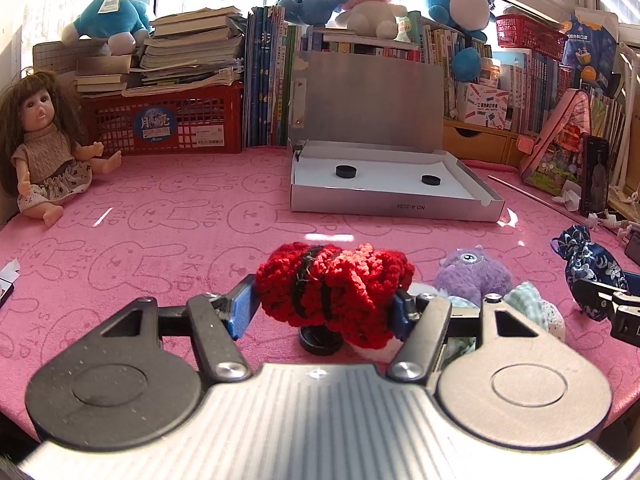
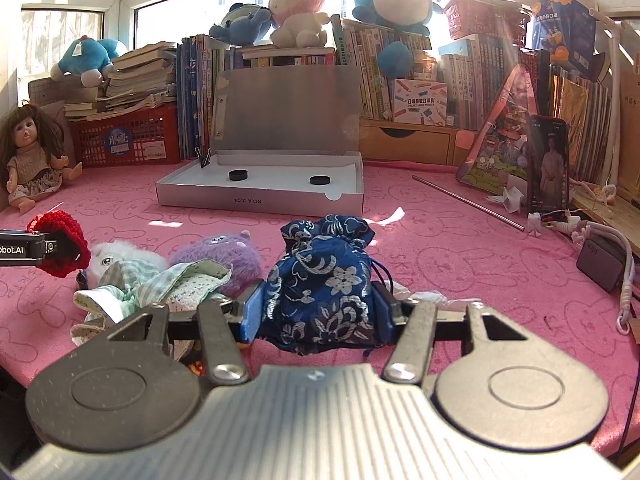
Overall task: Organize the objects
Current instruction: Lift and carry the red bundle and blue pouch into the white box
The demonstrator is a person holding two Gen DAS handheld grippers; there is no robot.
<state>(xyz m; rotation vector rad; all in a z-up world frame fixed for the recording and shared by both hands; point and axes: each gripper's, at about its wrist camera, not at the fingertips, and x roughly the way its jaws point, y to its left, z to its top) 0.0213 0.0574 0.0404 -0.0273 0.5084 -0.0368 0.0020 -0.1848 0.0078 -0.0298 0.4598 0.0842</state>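
- At the far left a doll (image 1: 46, 152) sits on the pink cloth of the bench (image 1: 160, 216), propped against the wall, well apart from my work
- My left hand-held gripper (image 1: 326, 308) pinches a red crocheted piece (image 1: 334, 290) between its blue pads, held clear of the bench; I grip it across its middle so the soft yarn bunches and does not slip
- Under it a small black disc (image 1: 320, 342) lies on the cloth, partly hidden by the yarn
- Straight ahead, well beyond, the open silver box (image 1: 394, 200) stands with its lid leaning back on the books; two black discs already rest on its white floor, so I judge it the place for these things
- Between my two hands a loose heap stays on the bench: a purple furry toy (image 2: 218, 254), a white furry toy (image 2: 116, 258) and a pale green cloth (image 2: 160, 284), touching one another
- My right hand-held gripper (image 2: 320, 312) pinches a blue floral pouch (image 2: 324, 280) by its lower body, drawstring neck upward, likely so nothing spills
- Further right a metal rod (image 2: 468, 202) lies on the cloth, and a phone (image 2: 548, 164) stands by the books
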